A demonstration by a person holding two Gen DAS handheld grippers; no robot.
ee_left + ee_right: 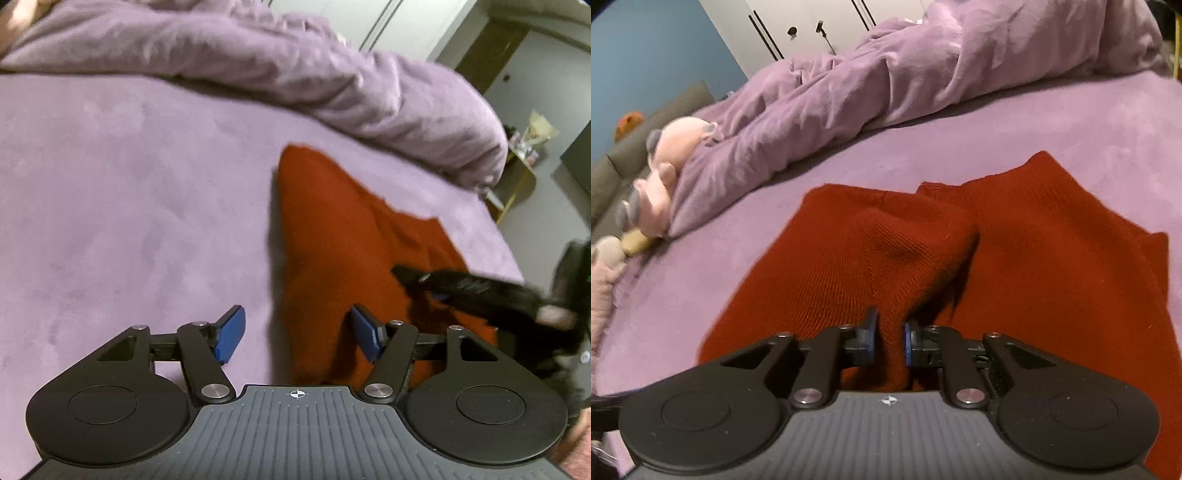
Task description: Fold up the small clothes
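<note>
A dark red knit garment point(1015, 266) lies spread on the purple bed sheet point(1071, 125). My right gripper point(888, 338) is shut on a bunched fold of the red garment and lifts it slightly off the sheet. In the left wrist view the garment point(332, 236) lies to the right of centre, and my left gripper point(295, 334) is open and empty, hovering over its left edge. The right gripper point(402, 275) shows there as a blurred black shape on the garment's right side.
A rumpled purple duvet point(295, 62) lies along the far side of the bed. Plush toys point(665, 173) sit at the left of the bed in the right wrist view. A small yellow-framed side table point(524, 173) stands beyond the bed's right edge. White wardrobe doors point(812, 26) are behind.
</note>
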